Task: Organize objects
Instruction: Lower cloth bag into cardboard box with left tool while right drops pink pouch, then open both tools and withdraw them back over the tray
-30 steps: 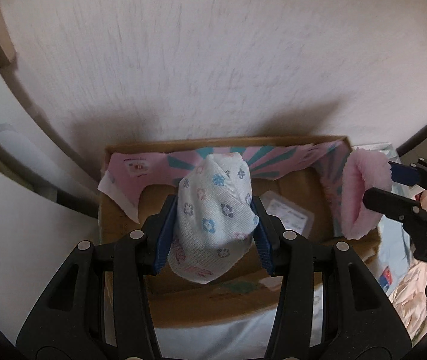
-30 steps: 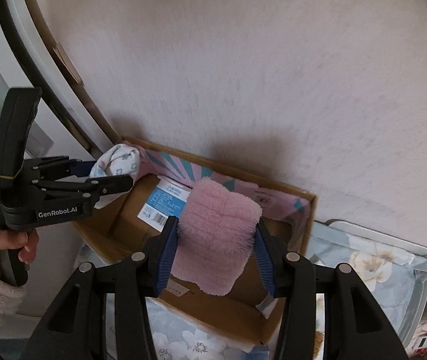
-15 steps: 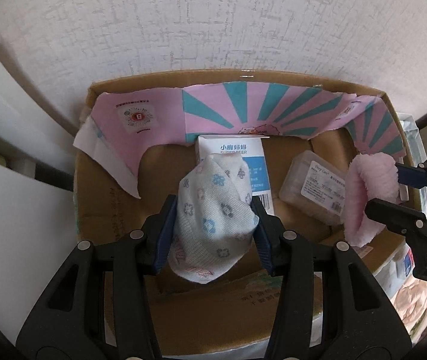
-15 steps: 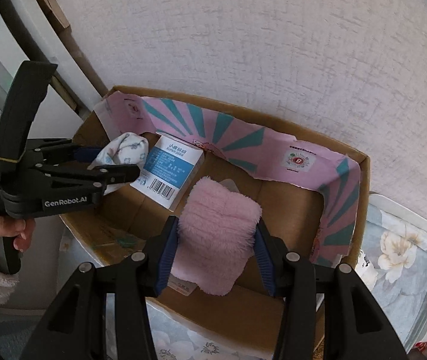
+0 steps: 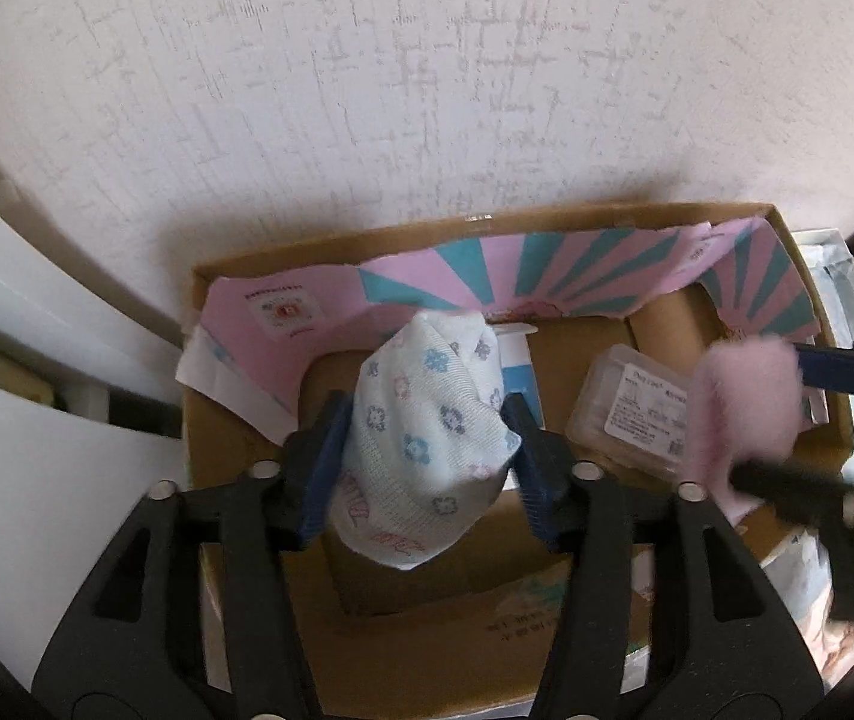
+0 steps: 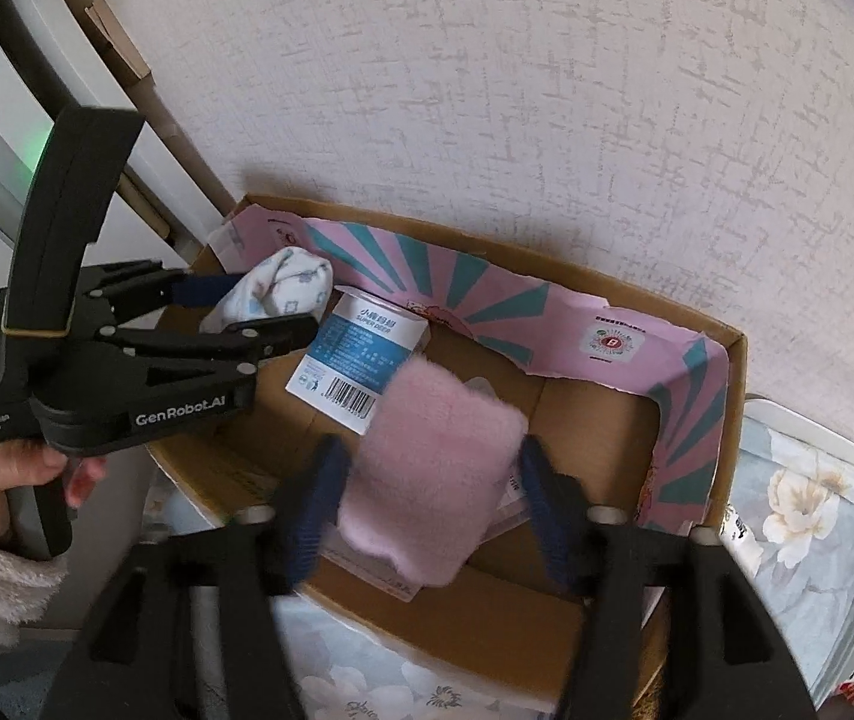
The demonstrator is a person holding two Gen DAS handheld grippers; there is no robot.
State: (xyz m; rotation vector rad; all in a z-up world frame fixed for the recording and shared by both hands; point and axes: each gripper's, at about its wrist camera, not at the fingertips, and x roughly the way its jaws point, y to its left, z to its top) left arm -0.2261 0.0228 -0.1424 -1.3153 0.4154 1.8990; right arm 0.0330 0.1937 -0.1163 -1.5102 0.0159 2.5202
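Note:
My left gripper (image 5: 427, 456) is shut on a white cloth with small flower prints (image 5: 424, 438), held over the left half of an open cardboard box (image 5: 427, 648); the cloth also shows in the right wrist view (image 6: 277, 294). My right gripper (image 6: 430, 480) is shut on a fluffy pink cloth (image 6: 433, 468) and holds it over the middle of the same box (image 6: 487, 606). In the left wrist view the pink cloth (image 5: 739, 408) is blurred at the right.
The box stands against a textured white wall (image 6: 547, 90). Inside it lie a blue and white carton (image 6: 361, 348), a clear plastic case (image 5: 625, 420) and a pink and teal striped liner (image 5: 547, 276). Floral bedding (image 6: 799, 516) lies to the right.
Both grippers have moved down and closer over the box, each still holding its cloth. The right gripper is blurred from motion now.

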